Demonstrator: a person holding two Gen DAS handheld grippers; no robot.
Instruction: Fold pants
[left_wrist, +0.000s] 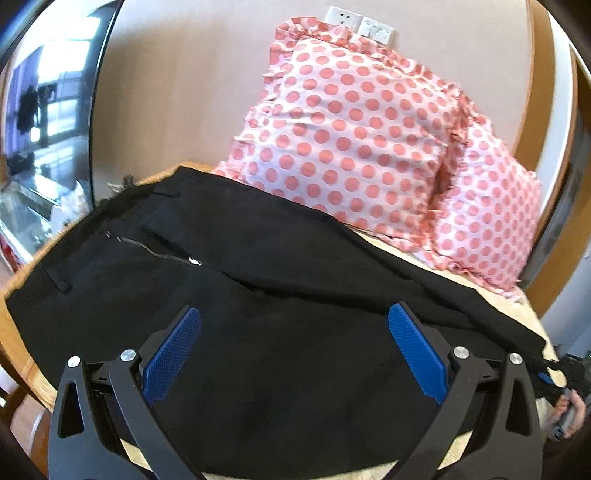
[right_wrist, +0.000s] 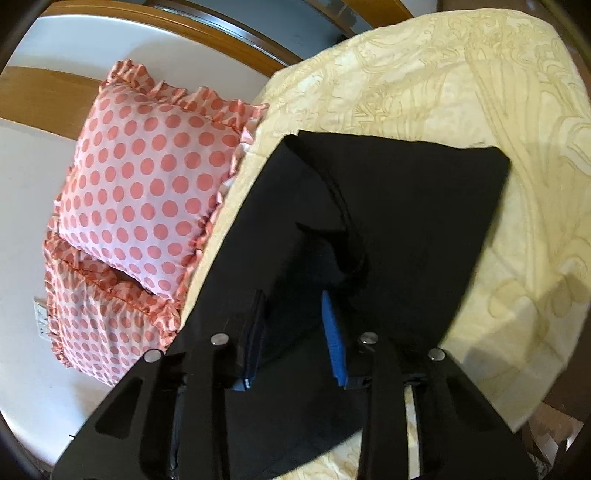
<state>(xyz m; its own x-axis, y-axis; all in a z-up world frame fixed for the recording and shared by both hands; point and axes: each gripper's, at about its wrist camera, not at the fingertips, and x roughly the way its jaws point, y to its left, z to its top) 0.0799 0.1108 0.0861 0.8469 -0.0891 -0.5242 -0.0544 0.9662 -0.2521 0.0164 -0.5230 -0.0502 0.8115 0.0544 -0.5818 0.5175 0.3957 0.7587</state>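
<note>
1. The black fabric pants (left_wrist: 280, 295) lie spread on a bed covered by a pale yellow patterned quilt (right_wrist: 517, 258). In the left wrist view the waistband, with its silver zipper (left_wrist: 155, 251), is at the left and the legs run off to the right.
2. The left gripper (left_wrist: 293, 339) hovers just above the seat of the pants with its blue-padded fingers (left_wrist: 173, 354) spread wide, holding nothing.
3. The right gripper (right_wrist: 295, 325) sits low over the leg end. Its fingers stand a narrow gap apart with black cloth between them, but I cannot tell whether they actually pinch it.
4. In the right wrist view the far part of the pants ends in a straight, squared edge on the quilt.
5. Two pink polka-dot ruffled pillows (right_wrist: 147, 177) lean against the wall just beside the pants.
6. Judgement: the long axis runs from left gripper to right gripper, so the coming fold likely turns on carrying the leg end, nearer the right gripper, toward the waistband.
</note>
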